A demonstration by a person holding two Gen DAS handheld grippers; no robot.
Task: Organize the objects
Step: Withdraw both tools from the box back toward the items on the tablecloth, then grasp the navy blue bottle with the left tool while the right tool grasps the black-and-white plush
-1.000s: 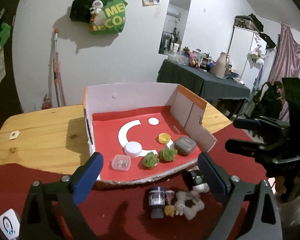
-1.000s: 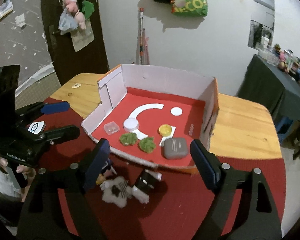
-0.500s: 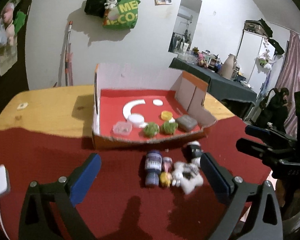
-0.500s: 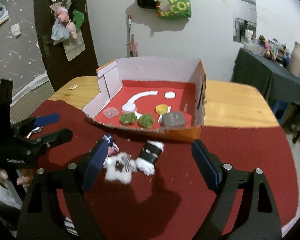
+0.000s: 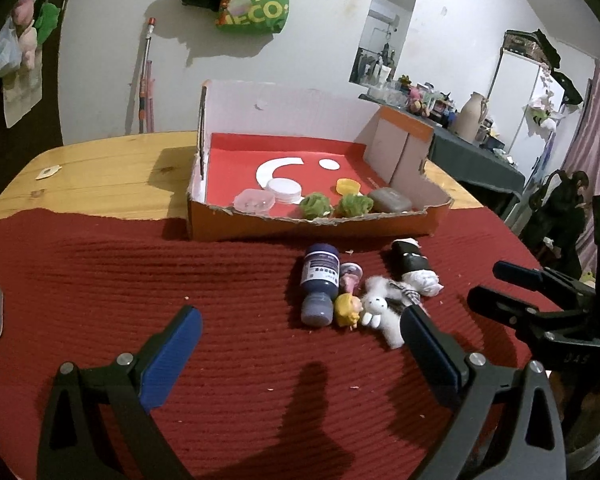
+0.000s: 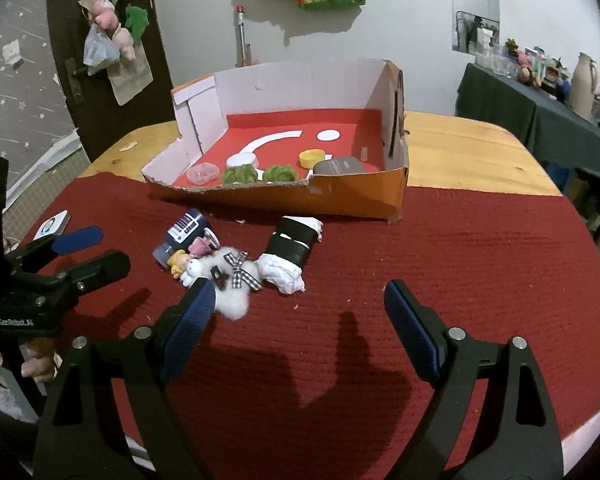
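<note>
Both tongs wide, empty: my left tongs (image 5: 298,344) and right tongs (image 6: 298,310) hover over red cloth (image 6: 460,260) on tabletop (image 5: 100,172). Just ahead, loose cluster: blue bottle (image 5: 319,286), small dolls (image 5: 348,308), white plush (image 6: 232,280), black roll (image 6: 290,250). Beyond, cardboard box (image 5: 312,226) with green pom-poms (image 5: 317,205).

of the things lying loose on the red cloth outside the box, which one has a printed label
The dark blue bottle, on its side at the left end of the pile. The figurines and black roll beside it carry none.

cloth (image 5: 140,280): red, ribbed knit | table (image 5: 100,172): glossy wood | box (image 5: 300,224): matt, probably cardboard
</note>
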